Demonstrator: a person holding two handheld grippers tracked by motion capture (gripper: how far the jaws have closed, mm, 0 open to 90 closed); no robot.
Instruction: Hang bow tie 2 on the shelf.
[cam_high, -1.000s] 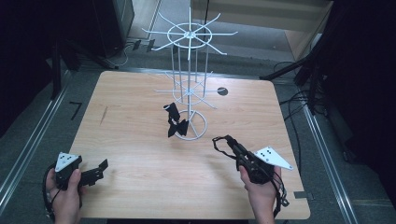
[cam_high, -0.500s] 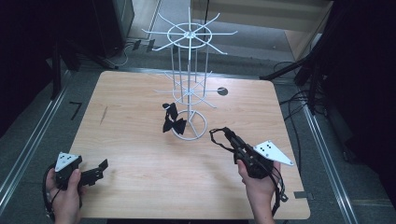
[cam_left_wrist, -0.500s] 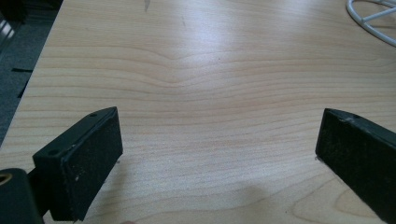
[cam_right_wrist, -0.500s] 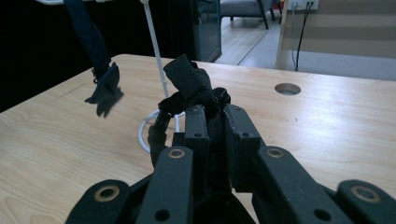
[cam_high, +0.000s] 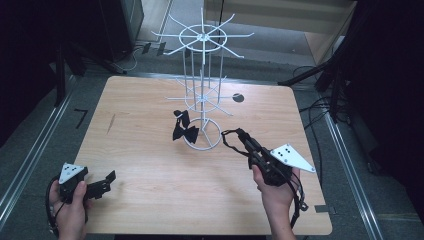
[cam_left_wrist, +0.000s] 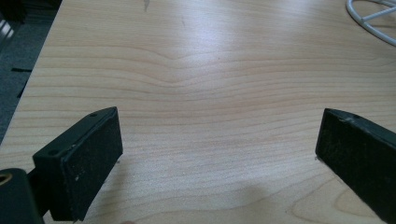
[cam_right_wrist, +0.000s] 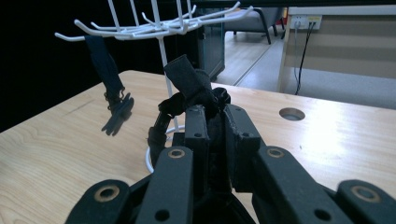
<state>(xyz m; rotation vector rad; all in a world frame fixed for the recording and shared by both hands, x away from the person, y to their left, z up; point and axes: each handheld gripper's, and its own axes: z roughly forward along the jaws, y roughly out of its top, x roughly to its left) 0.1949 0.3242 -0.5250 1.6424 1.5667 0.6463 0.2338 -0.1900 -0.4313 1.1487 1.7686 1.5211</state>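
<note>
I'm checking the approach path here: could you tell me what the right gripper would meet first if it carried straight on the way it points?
Probably the white wire rack. The right gripper, shut on a black strap, points toward its ring base and pole; depth is unclear.

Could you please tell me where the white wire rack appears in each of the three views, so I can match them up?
High view: the rack stands at the table's far centre, a black bow tie hanging on its left.
Left gripper view: its base ring cuts the top right corner.
Right gripper view: its hooks spread across the upper left, above the bow tie.
Shared landmark: the base ring on the wooden table.
</note>
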